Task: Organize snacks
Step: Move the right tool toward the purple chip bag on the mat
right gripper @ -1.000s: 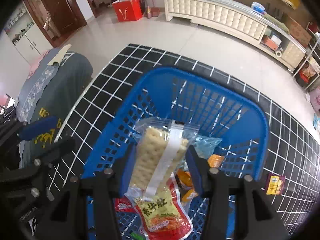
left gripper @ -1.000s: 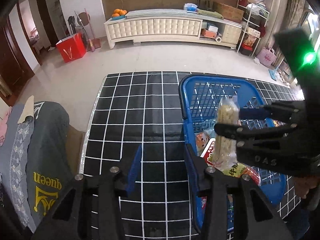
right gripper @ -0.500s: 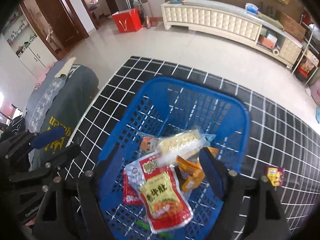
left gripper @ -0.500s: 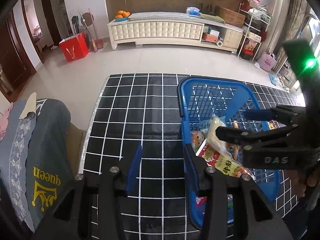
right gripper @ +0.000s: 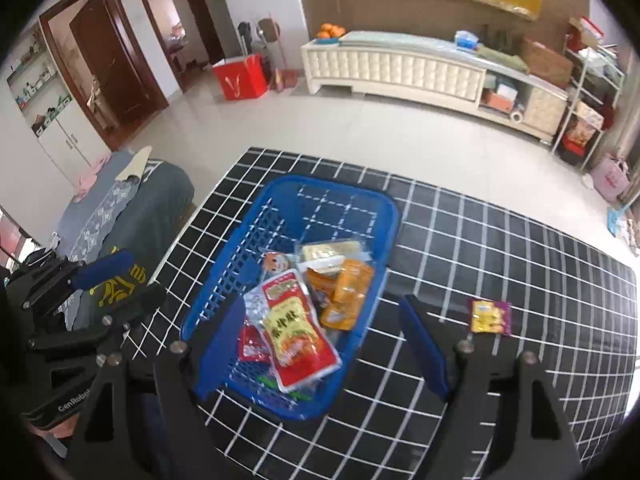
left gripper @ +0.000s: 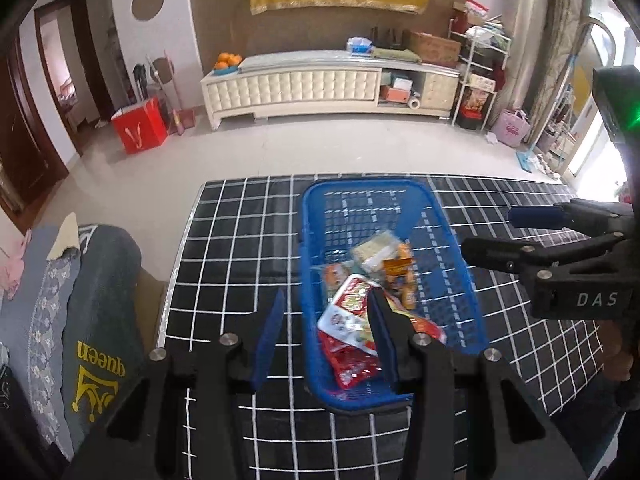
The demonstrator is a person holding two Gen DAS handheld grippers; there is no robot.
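Note:
A blue plastic basket (left gripper: 308, 240) (right gripper: 288, 184) stands on the black grid mat. Inside lie a cracker pack (left gripper: 376, 250) (right gripper: 328, 252), a red-and-yellow pouch (left gripper: 352, 308) (right gripper: 296, 328) and orange packets (left gripper: 400, 268) (right gripper: 348, 296). My right gripper (right gripper: 322, 304) hangs above the basket's near end, wide open and empty; it also shows at the right of the left wrist view (left gripper: 490, 232). My left gripper (left gripper: 326, 300) is partly open with nothing between its fingers, above the basket's left rim. A small yellow-and-purple packet (right gripper: 490, 316) lies on the mat, right of the basket.
The mat (left gripper: 240, 240) reaches left and right of the basket. A grey cushion printed "queen" (left gripper: 100, 320) sits at its left edge. Beyond are a tiled floor, a red bag (left gripper: 138, 130) and a long white cabinet (left gripper: 300, 88).
The right gripper opened and the cracker pack fell into the basket, where it now lies flat. Both grippers have risen and drawn back, so the basket looks smaller.

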